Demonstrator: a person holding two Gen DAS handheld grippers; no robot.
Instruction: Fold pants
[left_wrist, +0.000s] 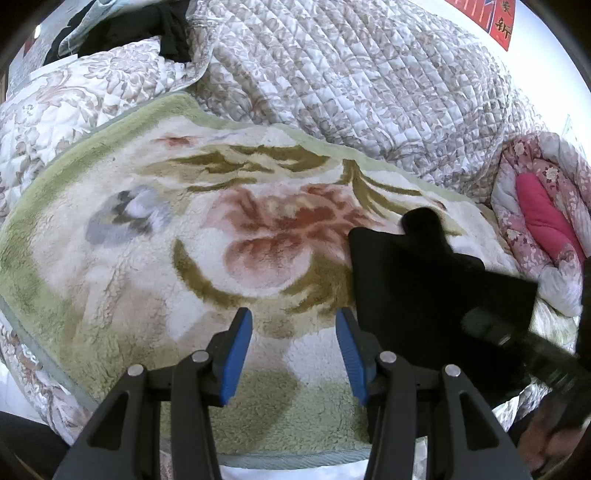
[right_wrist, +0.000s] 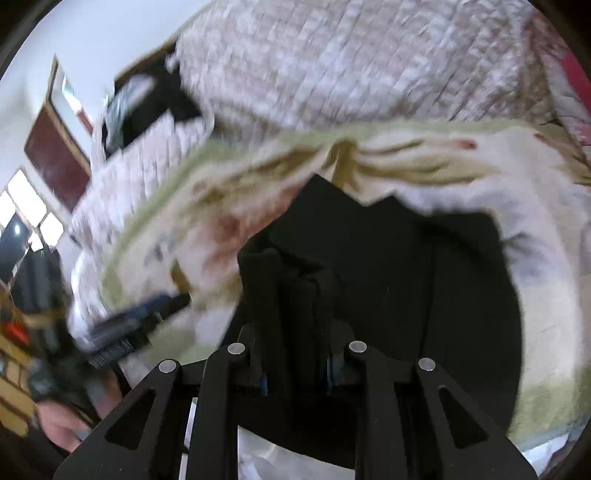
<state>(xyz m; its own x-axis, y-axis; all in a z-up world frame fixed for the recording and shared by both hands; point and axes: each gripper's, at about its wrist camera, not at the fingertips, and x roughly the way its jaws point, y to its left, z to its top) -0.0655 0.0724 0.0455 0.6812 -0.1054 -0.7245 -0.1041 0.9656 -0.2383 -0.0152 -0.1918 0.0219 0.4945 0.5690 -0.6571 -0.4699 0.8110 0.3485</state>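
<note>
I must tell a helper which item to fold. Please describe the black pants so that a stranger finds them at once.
Find the fleecy flowered blanket with a green border, spread over the quilted bedding. The black pants lie on its right part, clamped in the right gripper. They are the only plain, dark thing on that pale blanket.

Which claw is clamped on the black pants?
The right claw: black pants bunch between its jaws. The left claw stands open, only the floral blanket showing between its blue pads.

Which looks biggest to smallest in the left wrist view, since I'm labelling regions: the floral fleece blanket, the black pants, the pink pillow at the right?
1. Floral fleece blanket, filling most of the middle.
2. Black pants, a dark patch at right, partly behind the right gripper.
3. Pink pillow, smallest, though it lies farther off and partly tucked into bedding.
</note>
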